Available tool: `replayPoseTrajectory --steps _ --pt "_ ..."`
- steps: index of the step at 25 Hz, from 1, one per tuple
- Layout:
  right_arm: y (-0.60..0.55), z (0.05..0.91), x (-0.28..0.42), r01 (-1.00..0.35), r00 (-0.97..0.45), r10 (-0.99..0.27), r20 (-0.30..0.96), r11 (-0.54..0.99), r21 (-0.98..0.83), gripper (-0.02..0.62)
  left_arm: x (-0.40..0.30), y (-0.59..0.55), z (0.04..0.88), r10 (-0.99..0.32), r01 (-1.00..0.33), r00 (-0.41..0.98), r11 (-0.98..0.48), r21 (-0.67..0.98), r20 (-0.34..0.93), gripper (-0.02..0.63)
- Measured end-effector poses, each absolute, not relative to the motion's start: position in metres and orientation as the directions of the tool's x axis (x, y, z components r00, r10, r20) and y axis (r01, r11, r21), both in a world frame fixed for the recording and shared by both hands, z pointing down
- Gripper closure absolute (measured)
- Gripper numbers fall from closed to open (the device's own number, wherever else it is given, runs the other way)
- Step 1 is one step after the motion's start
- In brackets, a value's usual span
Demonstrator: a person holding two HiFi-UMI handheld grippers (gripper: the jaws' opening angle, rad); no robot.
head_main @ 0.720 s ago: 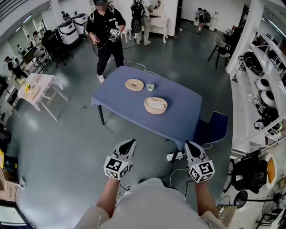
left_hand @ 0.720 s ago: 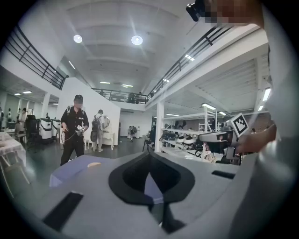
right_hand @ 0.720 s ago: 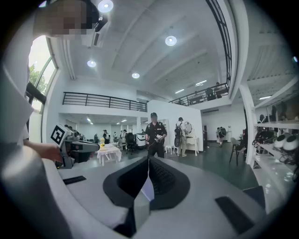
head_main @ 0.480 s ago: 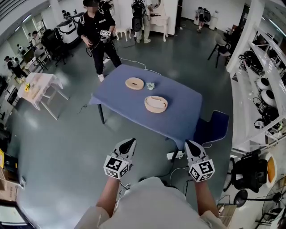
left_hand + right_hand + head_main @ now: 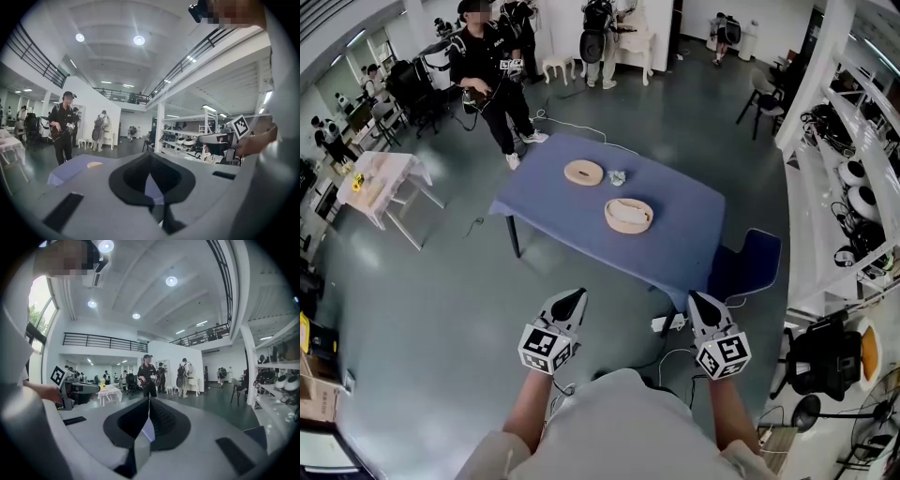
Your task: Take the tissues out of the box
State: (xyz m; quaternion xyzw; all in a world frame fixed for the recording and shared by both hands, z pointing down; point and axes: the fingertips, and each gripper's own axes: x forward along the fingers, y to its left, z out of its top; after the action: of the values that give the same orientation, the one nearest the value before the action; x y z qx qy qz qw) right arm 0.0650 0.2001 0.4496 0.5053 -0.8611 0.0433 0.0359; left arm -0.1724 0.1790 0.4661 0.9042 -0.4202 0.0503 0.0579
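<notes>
Across the floor stands a table under a blue cloth (image 5: 675,253). On it lie a round wooden tissue box (image 5: 628,217), a round wooden lid (image 5: 583,173) and a small crumpled tissue (image 5: 618,178) between them. My left gripper (image 5: 574,297) and right gripper (image 5: 697,303) are held close to my body, well short of the table. Both are shut with nothing between the jaws. In the left gripper view the shut jaws point toward the blue table (image 5: 77,168). The right gripper view looks over its shut jaws into the hall.
A person in black (image 5: 490,75) stands beyond the table's far left corner. A blue chair (image 5: 752,265) sits at the table's right. Cables and a power strip (image 5: 668,326) lie on the floor before me. A small white table (image 5: 386,183) stands left, shelving (image 5: 853,187) right.
The person in black has walked left, away from the table's far edge. Both grippers have stayed where they were, still shut.
</notes>
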Motion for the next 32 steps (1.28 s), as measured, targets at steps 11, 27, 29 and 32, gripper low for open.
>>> replayPoseTrajectory --steps 11,27,29,32 --pt "0.207 0.459 0.050 -0.875 -0.484 -0.865 0.133 0.483 -0.038 0.565 -0.186 0.187 0.470 -0.754 -0.763 0.646 -0.641 0.078 0.122 0.517" --pt "0.220 0.470 0.028 -0.905 -0.425 -0.893 0.150 0.423 -0.044 0.565 -0.227 0.201 0.493 -0.745 -0.762 0.647 -0.638 0.112 0.159 0.491" --pt "0.219 0.471 0.027 -0.904 -0.426 -0.891 0.157 0.425 -0.043 0.565 -0.228 0.200 0.494 -0.746 -0.763 0.646 -0.635 0.117 0.163 0.491" --pt "0.213 0.474 0.025 -0.902 -0.429 -0.888 0.166 0.429 -0.043 0.565 -0.228 0.194 0.497 -0.741 -0.761 0.649 -0.638 0.117 0.173 0.492"
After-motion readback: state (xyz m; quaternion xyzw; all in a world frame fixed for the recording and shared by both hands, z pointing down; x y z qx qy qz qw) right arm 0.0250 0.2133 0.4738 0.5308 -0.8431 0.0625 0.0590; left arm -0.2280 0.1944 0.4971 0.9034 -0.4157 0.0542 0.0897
